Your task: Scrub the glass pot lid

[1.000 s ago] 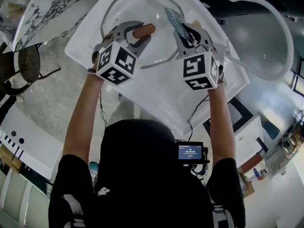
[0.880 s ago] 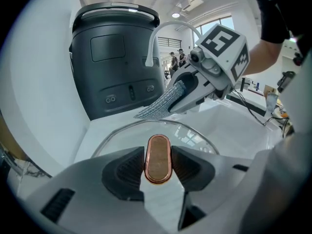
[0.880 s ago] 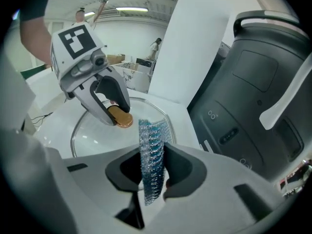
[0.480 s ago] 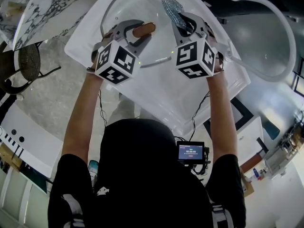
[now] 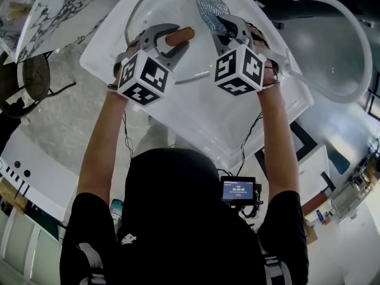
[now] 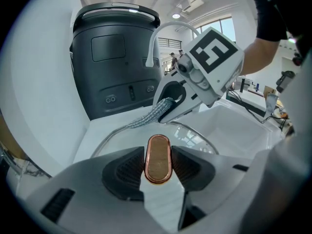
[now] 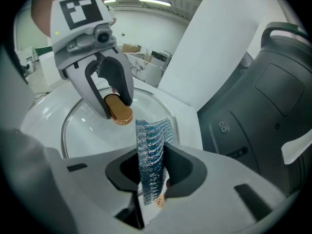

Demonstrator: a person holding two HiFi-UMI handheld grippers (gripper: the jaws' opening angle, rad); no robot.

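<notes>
A broad white rectangular basin point(image 5: 196, 117) filled the middle of the head view, with a dark grey plastic bin-like unit point(image 6: 117, 57) standing just behind it. Inside the basin sat the round clear glass pot lid point(image 5: 157, 10), its metal rim close to the basin's far wall; whether the rim rested flat on the bottom could not be told.

The left claw point(image 5: 171, 40) was closed on the lid's handle, both ribbed pads pressed against its sides. The right claw point(image 5: 230, 28) was clamped on a silvery-blue woven metallic scrubbing cloth point(image 5: 211, 9), whose free end stuck out past the tips over the far part of the glass. Whether the cloth touched the glass was unclear.

Smallest was the oblong copper-coloured handle point(image 6: 158, 157), the lid's only held point.

The risks looked to follow from that single grip. Scrubbing pressure far from the handle would likely lever the lid, letting it twist between the pads or knock its rim against the basin. The thin cloth could fold or drag out of the right claw, and the hard tips would then scrape bare glass.
</notes>
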